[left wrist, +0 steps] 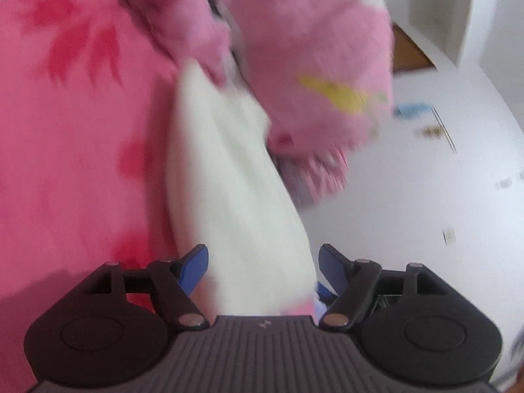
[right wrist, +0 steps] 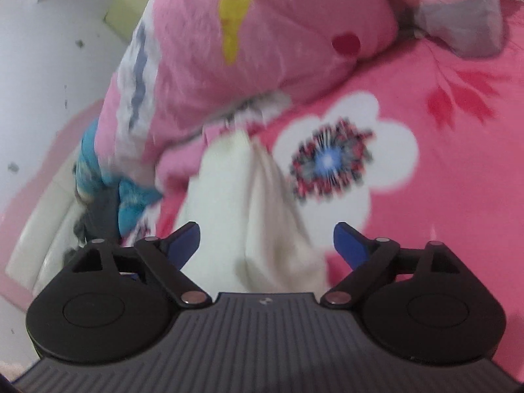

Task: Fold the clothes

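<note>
Both grippers released, left gripper (left wrist: 263, 263) and right gripper (right wrist: 266, 242) spread over white garment (left wrist: 229, 180) at 12 o'clock on pink bedspread (right wrist: 442, 163); fold looks partway, unfinished.

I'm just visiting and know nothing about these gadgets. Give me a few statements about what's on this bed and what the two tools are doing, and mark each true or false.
1. The white garment lies on a pink flowered bedspread. True.
2. The right gripper is clamped shut on the garment. False: its jaws stand wide open, with the cloth lying between them unpinched.
3. A pink quilt with a yellow patch is bunched up beyond the garment. True.
4. The left gripper holds a blue towel. False: its jaws are open and grip nothing; the white garment lies in front of it.
5. The bedspread is plain grey. False: it is pink with a white flower.
</note>
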Available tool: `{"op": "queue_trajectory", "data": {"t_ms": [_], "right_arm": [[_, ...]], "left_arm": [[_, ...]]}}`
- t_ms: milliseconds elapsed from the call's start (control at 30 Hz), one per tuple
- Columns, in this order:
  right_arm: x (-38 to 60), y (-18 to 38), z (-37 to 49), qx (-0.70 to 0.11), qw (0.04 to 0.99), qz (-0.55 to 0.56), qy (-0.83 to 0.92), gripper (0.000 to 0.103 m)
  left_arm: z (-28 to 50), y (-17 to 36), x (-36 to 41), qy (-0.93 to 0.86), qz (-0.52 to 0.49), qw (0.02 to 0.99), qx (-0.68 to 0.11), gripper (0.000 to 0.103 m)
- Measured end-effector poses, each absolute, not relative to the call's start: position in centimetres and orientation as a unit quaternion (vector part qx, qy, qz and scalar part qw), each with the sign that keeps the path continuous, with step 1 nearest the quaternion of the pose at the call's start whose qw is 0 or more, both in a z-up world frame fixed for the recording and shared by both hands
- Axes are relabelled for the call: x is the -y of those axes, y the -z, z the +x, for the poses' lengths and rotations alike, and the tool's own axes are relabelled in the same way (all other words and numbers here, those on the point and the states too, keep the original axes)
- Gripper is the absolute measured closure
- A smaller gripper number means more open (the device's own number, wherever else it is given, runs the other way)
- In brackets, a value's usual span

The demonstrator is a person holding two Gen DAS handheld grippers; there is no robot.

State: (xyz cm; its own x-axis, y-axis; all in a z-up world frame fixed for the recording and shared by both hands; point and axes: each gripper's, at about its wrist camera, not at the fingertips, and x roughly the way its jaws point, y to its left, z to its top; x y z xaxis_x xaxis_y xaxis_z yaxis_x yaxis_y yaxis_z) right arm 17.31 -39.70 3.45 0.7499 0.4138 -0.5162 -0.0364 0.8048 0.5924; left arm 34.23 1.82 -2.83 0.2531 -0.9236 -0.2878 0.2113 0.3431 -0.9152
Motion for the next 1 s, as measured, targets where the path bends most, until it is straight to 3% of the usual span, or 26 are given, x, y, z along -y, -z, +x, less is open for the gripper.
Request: {"op": "queue_trajectory", "data": {"t_ms": [167, 333, 567, 633, 700, 767, 1000], "right_arm": [[38.8, -1.0, 15.3, -0.308, 0.898, 0.283, -0.135, 0.014], [36.9, -0.5, 15.7, -0.301, 0.912, 0.219, -0.169, 0.026], [34.4, -0.4, 16.8, -0.302, 0.928, 0.108, -0.190, 0.034], [34.4, -0.3, 17.1, -0.302, 0.927, 0.109, -0.195, 0.039], [34.4, -0.3, 17.0, -0.301, 0.927, 0.111, -0.193, 0.044], [34.3, -0.5, 16.9, -0.298, 0.929, 0.111, -0.189, 0.050], [34.7, -2.1, 16.8, -0.299, 0.919, 0.172, -0.191, 0.065]], "left_arm": [[30.2, 2.7, 1.6, 0.415, -0.293, 0.747, -0.430, 0.028], [27.9, 2.2, 2.9, 0.422, -0.206, 0.794, -0.386, 0.028], [26.4, 3.1, 4.2, 0.416, -0.144, 0.815, -0.376, 0.032], [26.2, 3.3, 5.5, 0.405, -0.131, 0.830, -0.361, 0.042], [26.6, 3.5, 6.0, 0.384, -0.145, 0.837, -0.362, 0.067], [27.4, 4.2, 5.6, 0.381, -0.187, 0.826, -0.372, 0.078], [28.4, 3.3, 2.6, 0.399, -0.306, 0.786, -0.360, 0.085]]}}
